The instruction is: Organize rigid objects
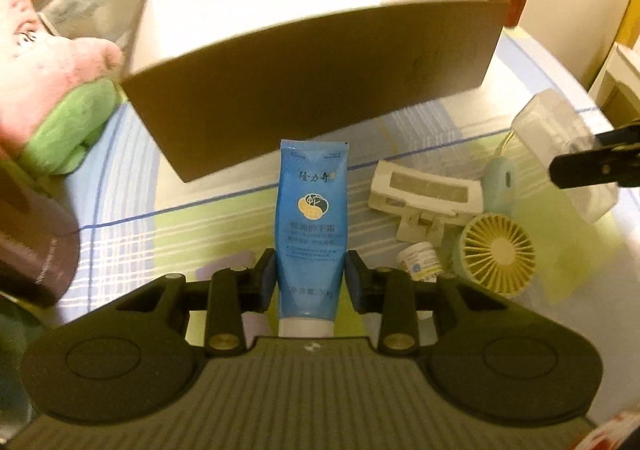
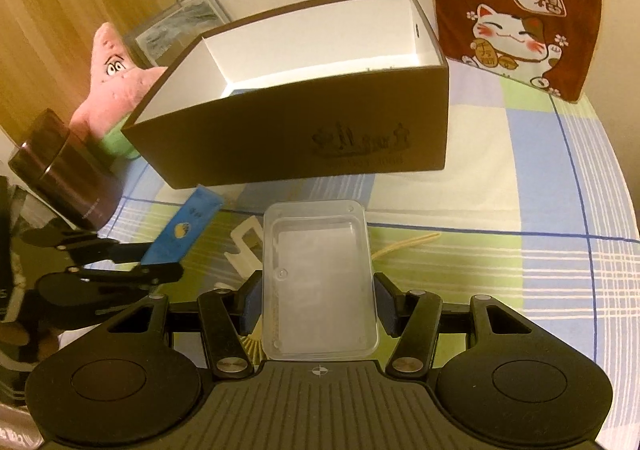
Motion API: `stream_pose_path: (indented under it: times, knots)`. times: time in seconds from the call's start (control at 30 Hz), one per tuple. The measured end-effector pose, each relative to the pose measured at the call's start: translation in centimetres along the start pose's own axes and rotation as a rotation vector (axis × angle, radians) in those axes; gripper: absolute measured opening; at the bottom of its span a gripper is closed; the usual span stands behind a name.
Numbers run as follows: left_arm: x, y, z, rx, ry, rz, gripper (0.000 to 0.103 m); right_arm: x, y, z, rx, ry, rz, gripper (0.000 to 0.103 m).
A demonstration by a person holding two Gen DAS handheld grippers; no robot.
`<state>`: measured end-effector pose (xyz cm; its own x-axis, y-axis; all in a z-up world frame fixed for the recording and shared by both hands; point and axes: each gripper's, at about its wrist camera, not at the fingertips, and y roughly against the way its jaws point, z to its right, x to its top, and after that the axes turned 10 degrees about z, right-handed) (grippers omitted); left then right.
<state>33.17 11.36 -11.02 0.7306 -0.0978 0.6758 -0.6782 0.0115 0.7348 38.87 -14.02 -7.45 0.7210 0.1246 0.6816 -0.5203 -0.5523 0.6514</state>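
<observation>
Tube (image 1: 311,226), blue with white cap, clamped upright in left tongs (image 1: 311,277).

The tube (image 1: 311,234) is seated between the left gripper (image 1: 311,282) pads, with the open box (image 1: 320,90) beyond it. The fan (image 1: 498,254), jar (image 1: 420,256) and clip (image 1: 424,194) are located to its right.

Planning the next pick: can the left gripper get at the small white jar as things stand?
Probably not yet. The left gripper is shut on the blue tube, so its jaws are taken. The small white jar sits close by, hemmed in by the yellow fan and white clip.
</observation>
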Motion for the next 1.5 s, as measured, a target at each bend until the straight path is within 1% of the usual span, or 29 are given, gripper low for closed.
stream_pose_path:
  times: [0.17, 0.37, 0.5, 0.67, 0.8, 0.9, 1.07, 1.3, 1.5]
  knots:
    - [1.3, 2.9, -0.4, 0.015, 0.027, 0.060, 0.032, 0.7, 0.7, -0.3, 0.014, 0.018, 0.021, 0.056]
    - [3.9, 5.7, -1.1, 0.024, 0.053, 0.126, 0.032, 2.9, 1.6, -0.7, 0.044, 0.032, 0.063, 0.056]
    - [6.1, 6.5, -1.4, 0.035, 0.049, 0.157, 0.032, 5.0, 1.7, -0.9, 0.071, 0.039, 0.093, 0.056]
    - [9.4, 6.3, -2.1, 0.051, 0.038, 0.200, 0.032, 8.4, 1.0, -1.4, 0.098, 0.051, 0.135, 0.056]
    - [12.0, 5.2, -2.4, 0.049, 0.035, 0.214, 0.032, 11.1, -0.3, -2.1, 0.119, 0.057, 0.155, 0.056]
    - [14.0, 4.0, -2.5, 0.044, 0.040, 0.219, 0.032, 13.1, -1.8, -2.3, 0.116, 0.058, 0.164, 0.056]
    - [16.8, 1.3, -2.3, 0.021, 0.051, 0.217, 0.032, 15.9, -4.6, -1.5, 0.111, 0.018, 0.163, 0.056]
    - [19.6, -4.1, -2.8, 0.009, 0.072, 0.160, 0.033, 18.3, -9.2, 0.9, 0.060, -0.018, 0.127, 0.056]
    - [20.5, -8.2, -2.7, -0.008, 0.083, 0.112, 0.033, 19.0, -12.5, 2.8, 0.025, -0.041, 0.091, 0.056]
